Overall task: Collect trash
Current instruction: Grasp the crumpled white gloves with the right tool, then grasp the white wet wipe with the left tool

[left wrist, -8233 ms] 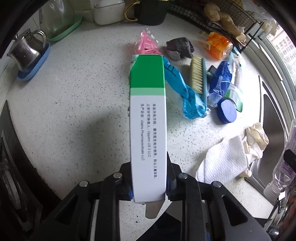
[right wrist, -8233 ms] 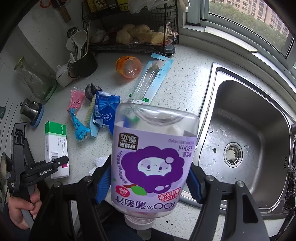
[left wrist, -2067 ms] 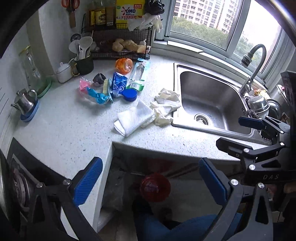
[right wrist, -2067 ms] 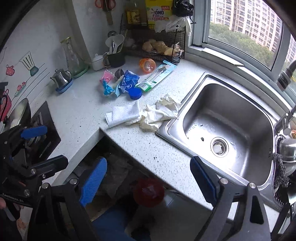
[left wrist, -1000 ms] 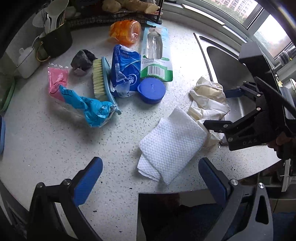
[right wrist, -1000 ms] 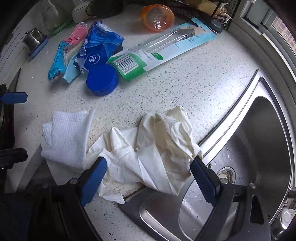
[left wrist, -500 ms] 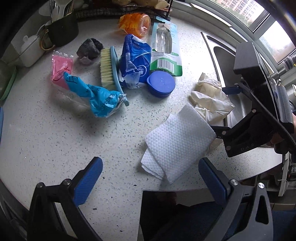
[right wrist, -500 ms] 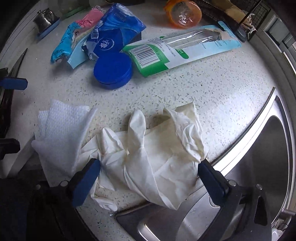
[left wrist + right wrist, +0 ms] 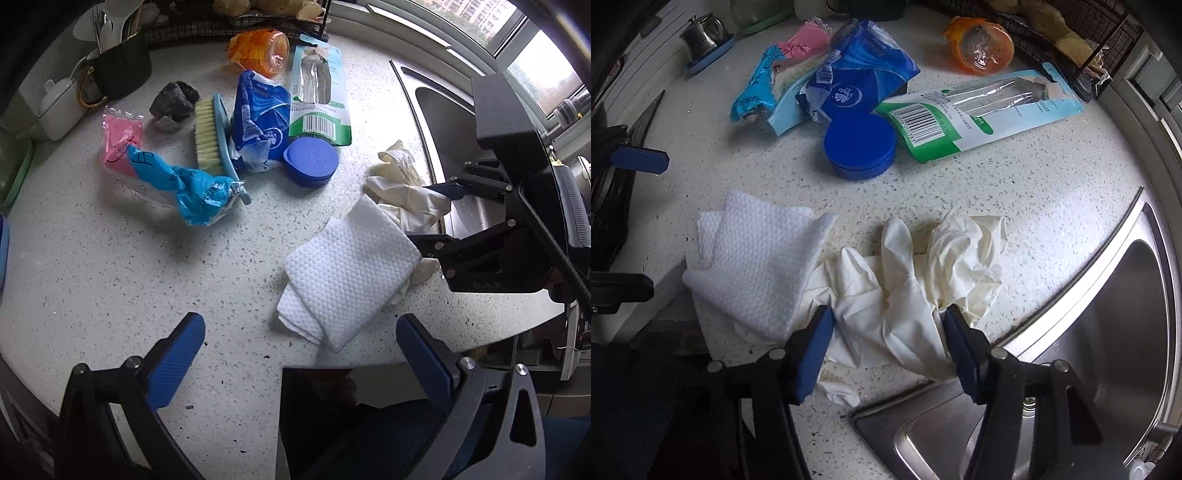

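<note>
Crumpled cream gloves lie on the speckled counter beside the sink rim. My right gripper points down over them with its jaws closing; the blue pads press the bunched glove from both sides. In the left wrist view that gripper sits at the gloves. A folded white paper towel lies against the gloves, partly on top of them. My left gripper hovers open at the counter's front edge with nothing held, just short of the towel's near corner.
Farther back lie a blue round tin, a green-and-white package, a blue wrapper, a scrub brush, a light-blue bag, a pink packet and an orange cup. The steel sink is at the right.
The right gripper's jaws went from wide apart to closed in on the gloves, gathering them into a bunch. The left gripper stayed put.
</note>
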A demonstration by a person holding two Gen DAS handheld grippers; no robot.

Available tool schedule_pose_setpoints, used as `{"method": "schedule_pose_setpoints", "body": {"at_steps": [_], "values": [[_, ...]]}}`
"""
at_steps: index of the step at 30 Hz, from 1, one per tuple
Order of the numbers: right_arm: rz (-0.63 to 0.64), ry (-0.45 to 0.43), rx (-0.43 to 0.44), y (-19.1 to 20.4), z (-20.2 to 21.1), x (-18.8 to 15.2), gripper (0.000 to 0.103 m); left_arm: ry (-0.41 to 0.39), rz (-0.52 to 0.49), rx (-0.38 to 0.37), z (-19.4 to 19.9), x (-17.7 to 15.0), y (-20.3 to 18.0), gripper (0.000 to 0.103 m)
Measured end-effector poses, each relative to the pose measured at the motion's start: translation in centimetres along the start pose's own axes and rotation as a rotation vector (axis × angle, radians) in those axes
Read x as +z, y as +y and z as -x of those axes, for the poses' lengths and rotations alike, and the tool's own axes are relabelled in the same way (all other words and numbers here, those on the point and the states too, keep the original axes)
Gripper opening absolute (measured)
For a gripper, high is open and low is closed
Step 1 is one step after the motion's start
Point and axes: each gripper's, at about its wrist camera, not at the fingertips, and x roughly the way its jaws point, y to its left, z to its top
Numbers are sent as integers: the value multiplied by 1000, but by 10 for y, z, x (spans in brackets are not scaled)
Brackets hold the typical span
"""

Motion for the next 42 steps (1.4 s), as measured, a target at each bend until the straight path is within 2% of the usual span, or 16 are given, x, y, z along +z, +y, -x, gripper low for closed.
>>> {"method": "schedule_pose_setpoints", "body": {"at_steps": [1,2,3,6,11,15,22,24,30,35,42], "values": [[-6,-7,1,2,2,-1,41,-2,-7,-3,2,1,-2,103],[-16,-11,3,4,3,-3,25,-5,-15,-6,4,1,-3,103],[-29,-12,2,6,4,-5,16,-7,-23,-10,5,1,-4,103],[-74,-27,-12,10,8,-12,9,-8,-42,-18,9,2,-7,103],[-206,-60,-12,7,31,-34,7,-13,-76,-36,15,3,-11,103],[-317,-97,-48,-5,57,-54,7,13,-126,-60,12,5,-19,102],[-545,-188,-53,-23,102,-89,7,34,-239,-34,-2,10,-36,88],[-591,-205,-45,-31,108,-94,7,45,-275,-30,-12,13,-41,87],[-694,-221,-29,-27,108,-93,7,109,-385,-26,-43,20,-55,80],[-755,-228,-17,-24,108,-97,7,158,-419,-18,-62,24,-57,69],[-806,-210,-11,-17,110,-100,7,151,-460,6,-67,32,-58,58]]}}
